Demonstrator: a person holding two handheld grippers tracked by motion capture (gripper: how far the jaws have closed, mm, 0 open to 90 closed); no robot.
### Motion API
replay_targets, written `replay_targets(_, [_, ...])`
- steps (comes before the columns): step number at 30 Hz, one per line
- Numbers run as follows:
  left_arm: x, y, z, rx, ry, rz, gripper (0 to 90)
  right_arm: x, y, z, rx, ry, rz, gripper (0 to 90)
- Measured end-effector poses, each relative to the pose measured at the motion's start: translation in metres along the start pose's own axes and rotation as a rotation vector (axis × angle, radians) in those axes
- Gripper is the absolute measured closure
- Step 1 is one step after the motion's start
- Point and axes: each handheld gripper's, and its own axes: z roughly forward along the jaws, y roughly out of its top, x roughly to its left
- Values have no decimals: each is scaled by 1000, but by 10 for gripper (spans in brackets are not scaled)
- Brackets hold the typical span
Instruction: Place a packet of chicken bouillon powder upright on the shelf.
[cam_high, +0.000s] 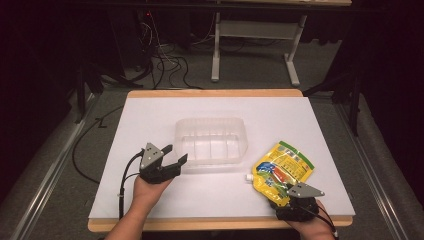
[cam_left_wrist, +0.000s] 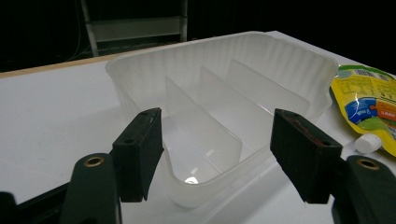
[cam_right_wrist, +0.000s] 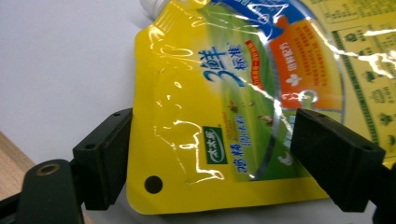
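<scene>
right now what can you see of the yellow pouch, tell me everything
The yellow pouch is a glossy, crinkled plastic spout bag printed with green, blue and orange panels and Chinese text. Its white screw cap points toward the clear tray, which it lies beside without touching. A round hole is punched in one bottom corner. It lies flat on the white table at the near right. The right gripper straddles its bottom edge, jaws wide on either side; whether the pads touch it I cannot tell.
</scene>
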Motion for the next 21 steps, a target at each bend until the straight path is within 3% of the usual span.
replay_targets(3, [0, 0, 0, 5, -1, 2, 347, -2, 0, -2, -13, 2, 6, 202])
replay_targets(4, [0, 0, 0, 6, 0, 2, 347, 0, 2, -5, -36, 4, -18, 257])
replay_targets(7, [-1, -1, 1, 9, 0, 4, 347, 1, 3, -8, -51, -8, -32, 311])
replay_targets(10, [-1, -1, 1, 12, 0, 6, 347, 3, 6, -12, -90, -36, -71, 461])
replay_targets(12, [-1, -1, 1, 12, 1, 7, 346, 3, 6, -13, -90, -46, -71, 485])
replay_targets(15, [0, -1, -1, 10, 5, 4, 346, -2, 4, -9, -70, -27, -62, 606])
replay_targets(20, [2, -2, -3, 9, 8, -3, 347, -3, 5, -4, -59, -15, -76, 681])
replay_targets(21, [3, -3, -5, 8, 12, -6, 347, -2, 7, -2, -56, -7, -96, 717])
